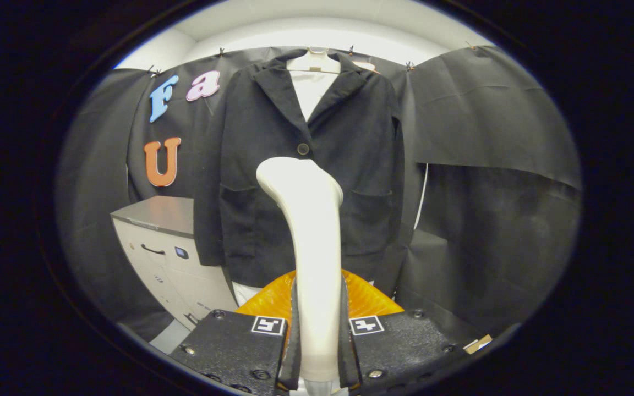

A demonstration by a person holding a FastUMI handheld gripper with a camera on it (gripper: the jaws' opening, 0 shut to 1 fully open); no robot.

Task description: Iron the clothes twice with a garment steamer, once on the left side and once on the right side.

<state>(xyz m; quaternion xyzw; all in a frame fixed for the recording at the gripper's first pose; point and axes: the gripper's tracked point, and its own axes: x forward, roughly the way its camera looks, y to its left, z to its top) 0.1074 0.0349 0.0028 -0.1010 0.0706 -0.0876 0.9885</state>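
The gripper [317,341] is clamped on the upright white garment steamer [309,242], whose head faces the black jacket [350,143] hanging straight ahead.

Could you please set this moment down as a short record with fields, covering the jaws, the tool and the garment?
gripper: gripper, jaws shut on the steamer's handle
tool: white garment steamer, upright between the jaws, its head before the jacket's middle
garment: dark jacket on a hanger, beyond the steamer, front buttoned, white lining at the collar
beside: grey cabinet, left of the jacket
below: orange object behind the handle; cannot tell what it is
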